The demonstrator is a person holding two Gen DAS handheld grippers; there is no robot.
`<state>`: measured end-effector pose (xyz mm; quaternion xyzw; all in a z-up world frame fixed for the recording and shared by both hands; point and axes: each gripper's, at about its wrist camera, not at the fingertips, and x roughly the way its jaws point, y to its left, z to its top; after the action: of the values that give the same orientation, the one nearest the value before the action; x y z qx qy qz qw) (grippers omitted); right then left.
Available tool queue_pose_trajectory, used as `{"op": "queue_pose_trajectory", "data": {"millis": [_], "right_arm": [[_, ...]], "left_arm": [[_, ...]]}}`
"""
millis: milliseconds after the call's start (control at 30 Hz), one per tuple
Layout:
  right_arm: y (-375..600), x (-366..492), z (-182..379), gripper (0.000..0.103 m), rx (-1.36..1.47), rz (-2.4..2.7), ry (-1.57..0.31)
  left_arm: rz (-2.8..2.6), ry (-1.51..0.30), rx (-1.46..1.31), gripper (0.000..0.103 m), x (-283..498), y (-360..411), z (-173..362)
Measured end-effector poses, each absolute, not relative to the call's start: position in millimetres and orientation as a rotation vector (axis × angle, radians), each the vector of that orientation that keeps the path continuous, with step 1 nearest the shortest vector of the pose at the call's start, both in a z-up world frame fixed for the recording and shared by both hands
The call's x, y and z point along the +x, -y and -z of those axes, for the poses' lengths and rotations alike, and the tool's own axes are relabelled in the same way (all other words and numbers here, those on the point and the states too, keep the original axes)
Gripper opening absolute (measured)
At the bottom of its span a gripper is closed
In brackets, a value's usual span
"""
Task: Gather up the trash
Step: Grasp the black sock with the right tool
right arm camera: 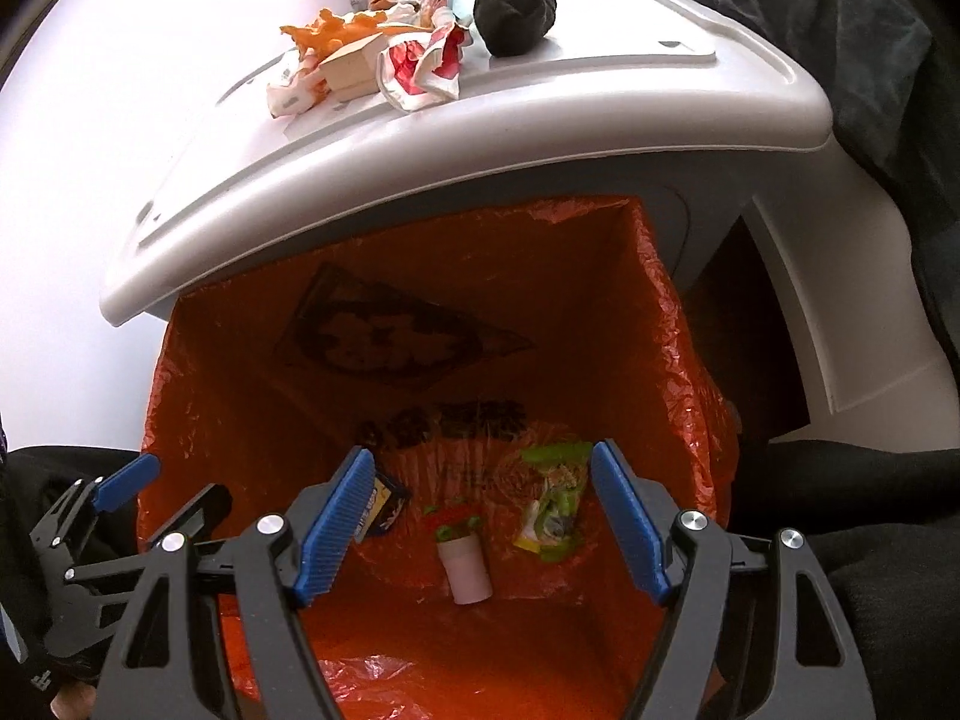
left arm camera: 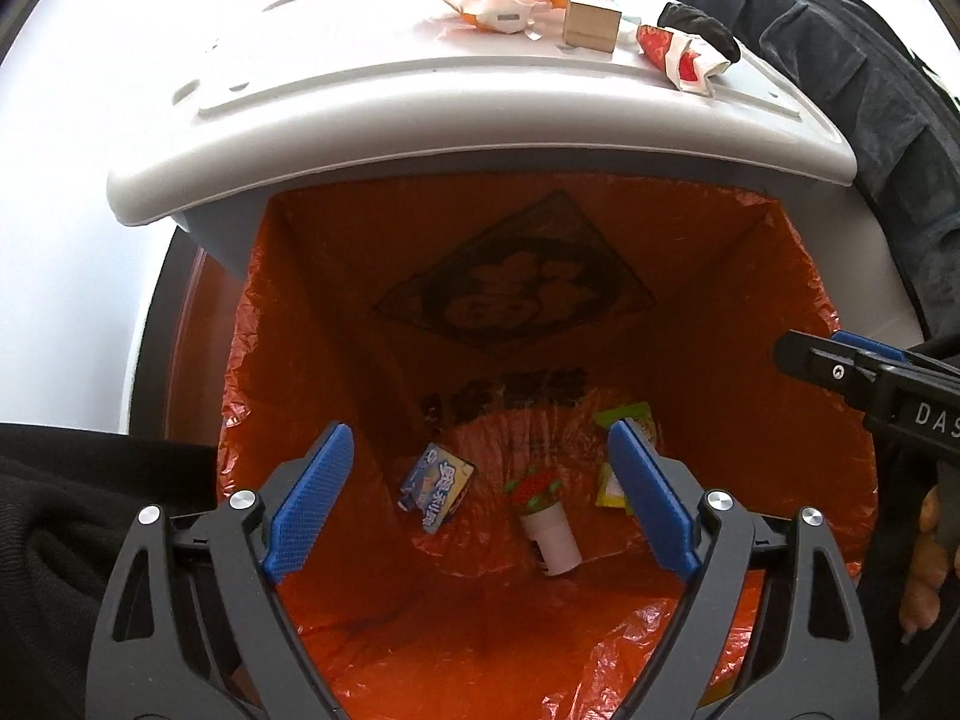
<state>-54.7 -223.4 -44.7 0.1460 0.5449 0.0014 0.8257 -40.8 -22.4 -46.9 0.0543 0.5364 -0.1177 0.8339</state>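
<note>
Crinkled orange liner (left arm camera: 780, 360) holds white cylinder (left arm camera: 555, 540), glossy wrappers (right arm camera: 555, 504).

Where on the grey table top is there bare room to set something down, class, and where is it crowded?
Bare: the near half of the grey plastic table top, between its front edge and the litter. Crowded: the far end, with the crumpled red-and-white wrappers, small cardboard box, orange plastic scrap and black balled cloth.

Small white cup (left arm camera: 555, 534) lies tipped in orange-lined bin (left arm camera: 840, 480); wrappers (right arm camera: 555, 504) apparently beside it.
</note>
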Motion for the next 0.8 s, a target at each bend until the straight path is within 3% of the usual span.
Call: {"op": "queue_pose_trajectory", "data": {"millis": [333,633,800], "right_arm": [[230.9,-33.8,17.9,0.073,0.343,-0.042,-1.133],[276.6,59.7,-46.4,0.074,0.329,-0.009,-1.005],[283.9,117.8,-51.2,0.073,0.313,0.004,-1.013]], "left_arm": [[0.306,-1.083,0.154,0.085,-30.4,34.7,21.2],[0.369,-1.027,0.111,0.085,21.7,51.2,-22.7],[0.324,-1.008,0.064,0.085,43.7,47.9,-24.3]]}}
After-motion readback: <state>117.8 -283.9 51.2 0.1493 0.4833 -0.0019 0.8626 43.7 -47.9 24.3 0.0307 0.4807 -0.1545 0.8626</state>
